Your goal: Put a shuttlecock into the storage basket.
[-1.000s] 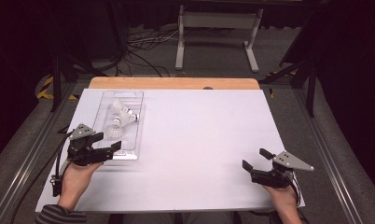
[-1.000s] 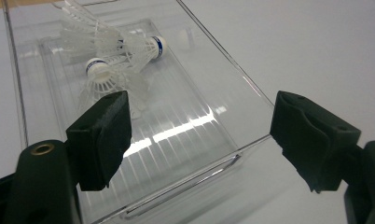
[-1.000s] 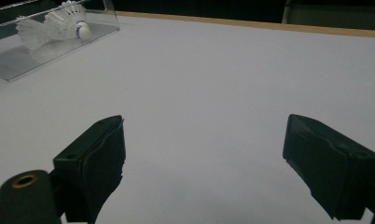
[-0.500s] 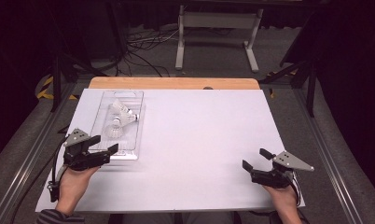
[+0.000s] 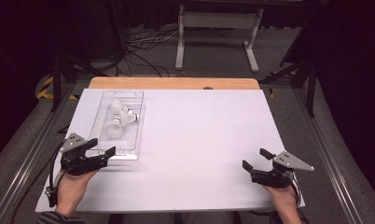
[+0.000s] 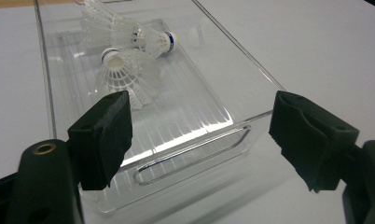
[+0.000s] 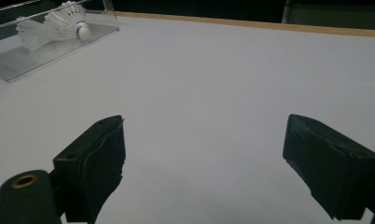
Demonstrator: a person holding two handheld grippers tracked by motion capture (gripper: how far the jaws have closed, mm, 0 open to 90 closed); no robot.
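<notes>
A clear, ribbed plastic tray [image 5: 101, 122] holding two white feathered shuttlecocks [image 5: 119, 121] sits at about ten o'clock on the white-covered counter [image 5: 204, 140], its long side running toward twelve. The left tongs [image 5: 101, 148] hover at the tray's near end, jaws wide apart on either side of the slot handle [image 6: 190, 156] and gripping nothing. The right tongs [image 5: 254, 158] wait well apart at about four o'clock over bare counter, jaws likewise spread and empty. By the look of it, the job has barely begun: both shuttlecocks lie in the tray, one across the other, and no grasp is made. Nothing blocks the approach; grey metal stand legs [image 5: 216, 37] and loose black cables [image 5: 139, 56] lie beyond the counter's far edge.
</notes>
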